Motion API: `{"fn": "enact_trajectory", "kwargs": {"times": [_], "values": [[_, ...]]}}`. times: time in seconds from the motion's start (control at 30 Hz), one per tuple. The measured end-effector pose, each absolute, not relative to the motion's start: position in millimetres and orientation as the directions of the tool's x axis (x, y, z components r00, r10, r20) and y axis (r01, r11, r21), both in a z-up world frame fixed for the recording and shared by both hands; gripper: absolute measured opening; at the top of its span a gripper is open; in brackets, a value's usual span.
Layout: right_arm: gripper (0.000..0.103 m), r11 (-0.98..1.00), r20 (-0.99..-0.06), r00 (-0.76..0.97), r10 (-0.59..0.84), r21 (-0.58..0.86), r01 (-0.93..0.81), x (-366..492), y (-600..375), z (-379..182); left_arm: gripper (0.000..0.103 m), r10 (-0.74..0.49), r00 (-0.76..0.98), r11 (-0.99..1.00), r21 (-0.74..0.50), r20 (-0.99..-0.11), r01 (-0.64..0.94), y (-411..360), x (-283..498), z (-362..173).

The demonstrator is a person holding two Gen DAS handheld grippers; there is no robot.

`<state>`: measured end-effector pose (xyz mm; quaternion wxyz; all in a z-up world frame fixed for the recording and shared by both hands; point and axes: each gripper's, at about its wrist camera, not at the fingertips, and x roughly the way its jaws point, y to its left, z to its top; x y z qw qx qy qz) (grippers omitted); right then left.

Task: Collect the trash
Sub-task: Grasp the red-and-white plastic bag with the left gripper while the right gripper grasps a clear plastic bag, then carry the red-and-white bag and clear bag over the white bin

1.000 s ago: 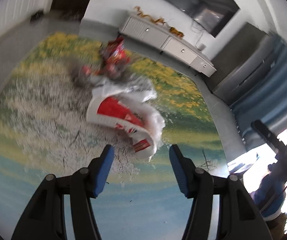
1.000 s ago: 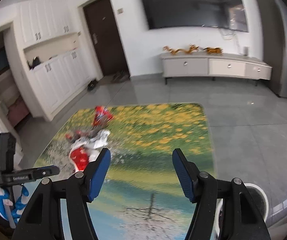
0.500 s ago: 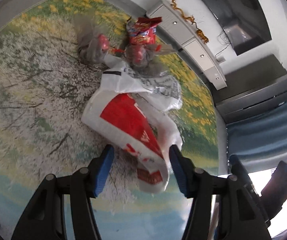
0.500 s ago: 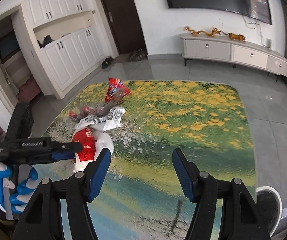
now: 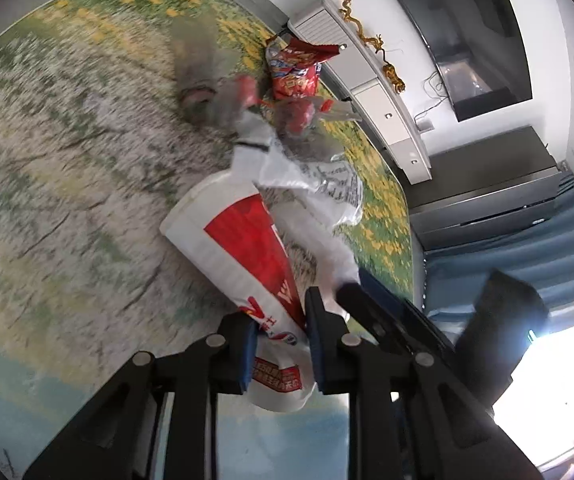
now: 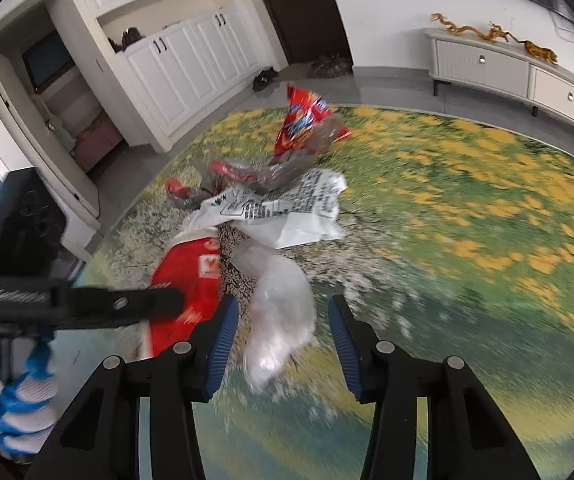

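Red-and-white bag point(image 5: 243, 256) stretches lengthwise from left hand-held gripper point(image 5: 281, 344).

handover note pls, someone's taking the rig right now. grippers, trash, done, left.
Left gripper: shut on the red-and-white bag, which lies on the rug.
Right gripper: open, a clear bag between its fingers, not gripped.
Other trash on the rug: printed white bag, chip bag, crumpled wrappers.
Done: first bag gripped. No bin in view.
Left: lift it, grab the clear bag, collect the rest.
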<state>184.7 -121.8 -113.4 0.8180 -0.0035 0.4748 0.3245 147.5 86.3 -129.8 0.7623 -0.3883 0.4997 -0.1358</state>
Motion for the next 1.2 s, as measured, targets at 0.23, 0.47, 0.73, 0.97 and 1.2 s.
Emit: {"fn": "enact_trajectory", "kwargs": {"times": [0.23, 0.47, 0.73, 0.97, 1.2], "values": [[0.030, 0.785, -0.799, 0.323, 0.507, 0.274, -0.556, 169.8, -111.4, -115.3, 0.021, -0.633, 0.450, 0.646, -0.750, -0.630, -0.143, 90.0, 114.9, -117.4], [0.030, 0.805, -0.757, 0.399, 0.518, 0.274, -0.526, 124.2, -153.6, -78.9, 0.021, -0.595, 0.491, 0.726, -0.688, -0.636, -0.011, 64.7, 94.0, -70.9], [0.030, 0.880, -0.647, 0.606, 0.463, 0.254, -0.401, 70.9, -252.6, -11.4, 0.021, -0.615, 0.505, 0.755, -0.637, -0.606, 0.156, 6.0, 87.6, -17.6], [0.030, 0.950, -0.580, 0.752, 0.312, 0.215, -0.228, 30.7, -350.1, 19.6, 0.021, -0.662, 0.455, 0.746, -0.582, -0.596, 0.322, -83.8, 95.0, 13.6], [0.030, 0.971, -0.596, 0.784, 0.171, 0.236, -0.032, 15.4, -433.8, -0.4, 0.021, -0.700, 0.351, 0.710, -0.555, -0.622, 0.433, -191.1, 116.0, 10.0]]}}
